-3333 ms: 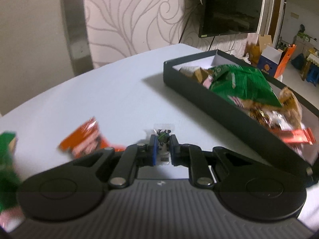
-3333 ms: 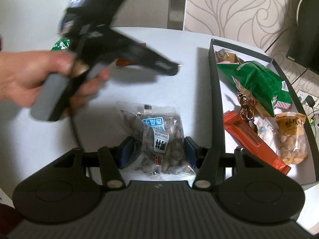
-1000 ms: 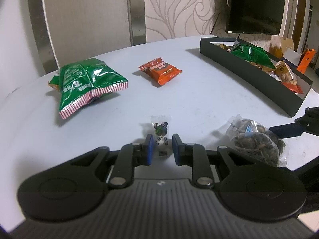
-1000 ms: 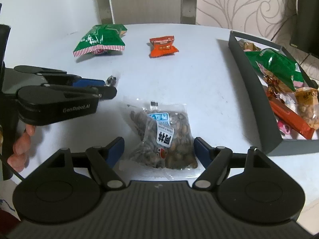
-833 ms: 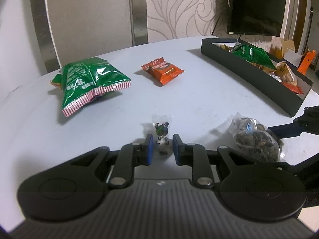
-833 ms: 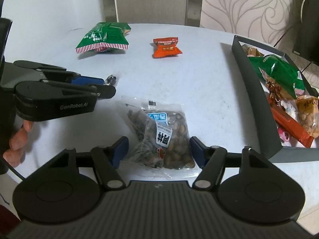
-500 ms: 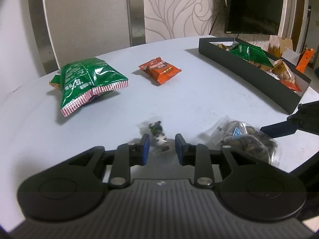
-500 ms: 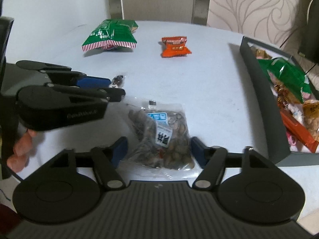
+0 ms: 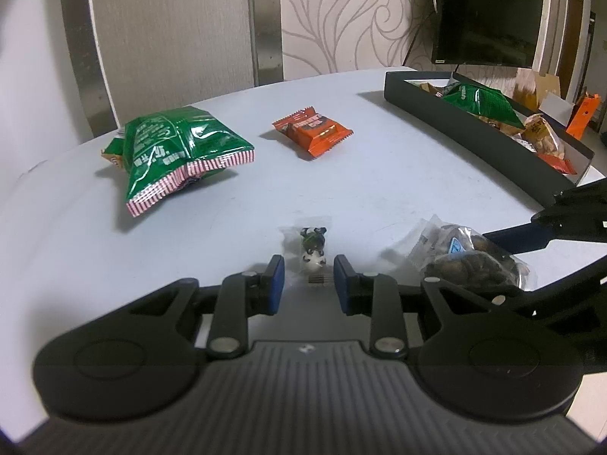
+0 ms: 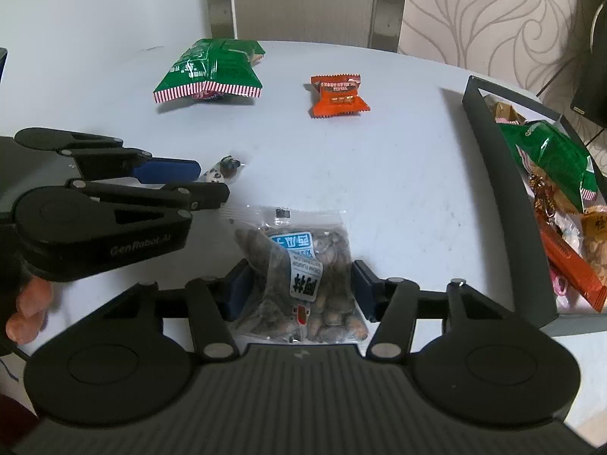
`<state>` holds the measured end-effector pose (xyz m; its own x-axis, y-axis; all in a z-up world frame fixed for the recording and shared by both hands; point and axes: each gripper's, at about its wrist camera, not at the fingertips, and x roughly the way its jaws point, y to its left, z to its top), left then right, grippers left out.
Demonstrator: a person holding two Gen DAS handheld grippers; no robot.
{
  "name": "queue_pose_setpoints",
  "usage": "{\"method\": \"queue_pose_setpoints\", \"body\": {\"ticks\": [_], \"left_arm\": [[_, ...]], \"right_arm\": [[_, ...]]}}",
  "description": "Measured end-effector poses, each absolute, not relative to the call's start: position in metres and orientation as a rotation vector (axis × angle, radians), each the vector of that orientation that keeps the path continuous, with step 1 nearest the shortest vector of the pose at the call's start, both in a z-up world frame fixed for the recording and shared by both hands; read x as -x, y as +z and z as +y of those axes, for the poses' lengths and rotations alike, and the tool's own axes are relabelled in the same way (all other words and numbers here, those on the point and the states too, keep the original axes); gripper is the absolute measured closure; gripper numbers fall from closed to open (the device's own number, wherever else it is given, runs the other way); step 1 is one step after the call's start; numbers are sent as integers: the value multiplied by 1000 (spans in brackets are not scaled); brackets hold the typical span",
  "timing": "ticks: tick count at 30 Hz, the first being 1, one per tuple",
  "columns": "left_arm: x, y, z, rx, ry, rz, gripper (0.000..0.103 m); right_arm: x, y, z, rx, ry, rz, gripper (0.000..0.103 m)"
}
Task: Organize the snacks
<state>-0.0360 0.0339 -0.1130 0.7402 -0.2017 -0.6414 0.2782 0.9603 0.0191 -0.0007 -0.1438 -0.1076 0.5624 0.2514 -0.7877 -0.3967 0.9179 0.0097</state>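
Note:
A small clear candy packet [image 9: 313, 252] lies on the white table between the open fingers of my left gripper [image 9: 308, 284], no pad touching it; it also shows in the right wrist view [image 10: 222, 170]. My right gripper [image 10: 296, 290] has its fingers around a clear bag of nuts [image 10: 299, 280] with a blue label, the pads at its sides; the bag also shows in the left wrist view [image 9: 470, 261]. A green chip bag [image 9: 178, 148] and an orange snack packet [image 9: 313, 131] lie farther back. The black tray [image 10: 493, 174] at right holds several snacks.
The white round table [image 9: 379, 174] curves away to a wall behind. A dark TV [image 9: 489, 11] hangs behind the tray. The left gripper body [image 10: 102, 212] and the hand holding it fill the left of the right wrist view.
My left gripper has opened and let go of the small candy packet, which now lies on the table. My right gripper has closed in against the sides of the nut bag.

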Motion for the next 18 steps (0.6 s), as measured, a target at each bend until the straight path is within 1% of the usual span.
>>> {"method": "queue_pose_setpoints", "body": {"ticks": [4,7,9,18], "left_arm": [[28,-114,31,-120,-263,685,71],[22,-111,31,-104,-251,711,75],[20,-109,33,-77,-257,731,84],[24,-104,28,-73,-280,778,87]], "right_arm": [[3,-108,-143,187,377,886,44],[2,-105,-144,174,369,879,45],[3,-103,-145,167,365,870,45],[3,-96,-153,137,348,846,45]]}}
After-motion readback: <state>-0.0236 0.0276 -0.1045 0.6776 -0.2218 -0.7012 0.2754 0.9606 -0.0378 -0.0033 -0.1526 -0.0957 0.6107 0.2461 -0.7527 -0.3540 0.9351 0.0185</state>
